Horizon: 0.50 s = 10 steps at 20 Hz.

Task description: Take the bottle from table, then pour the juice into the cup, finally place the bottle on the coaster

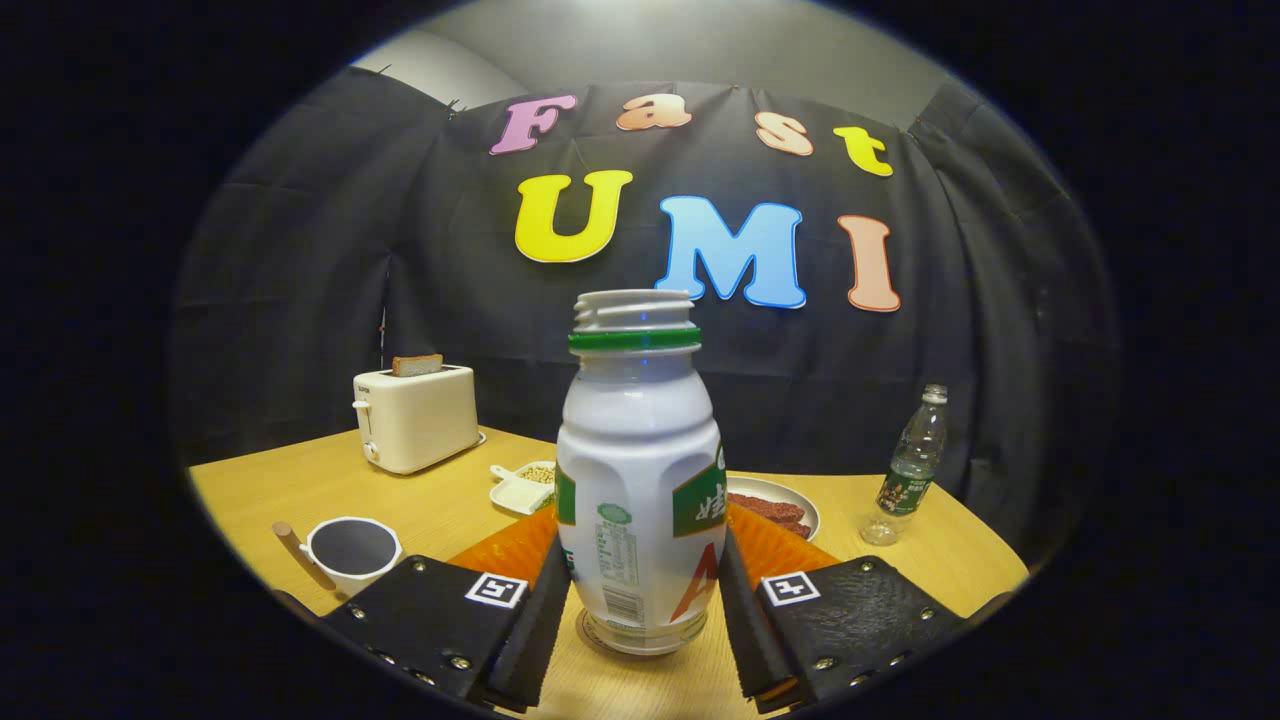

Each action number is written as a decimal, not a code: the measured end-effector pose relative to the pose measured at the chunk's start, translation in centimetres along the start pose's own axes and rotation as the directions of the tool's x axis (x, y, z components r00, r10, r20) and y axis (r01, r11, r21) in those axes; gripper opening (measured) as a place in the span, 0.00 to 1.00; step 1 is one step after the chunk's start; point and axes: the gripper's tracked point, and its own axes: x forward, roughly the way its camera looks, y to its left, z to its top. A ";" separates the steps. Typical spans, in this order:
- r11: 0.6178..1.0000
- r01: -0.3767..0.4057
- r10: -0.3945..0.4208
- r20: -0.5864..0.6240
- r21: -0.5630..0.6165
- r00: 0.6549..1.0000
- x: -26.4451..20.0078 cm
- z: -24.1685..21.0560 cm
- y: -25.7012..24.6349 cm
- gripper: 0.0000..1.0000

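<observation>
A white plastic bottle (640,480) with a green neck ring and no cap stands upright on the wooden table (450,500), its base on a round coaster (590,632). My gripper (642,575) is shut on the bottle's lower half, and both black fingers (545,610) press against its sides. A white cup (352,550) with a dark inside and a wooden handle stands on the table just left of the left finger.
A cream toaster (415,415) with a slice of bread in it stands at the back left. Behind the bottle are a small white dish of beans (525,487) and a plate of red food (775,505). A clear water bottle (910,470) stands at the right.
</observation>
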 end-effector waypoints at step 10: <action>0.999 -0.004 0.005 -0.030 0.043 1.000 3.1 -3.0 -0.1 0.71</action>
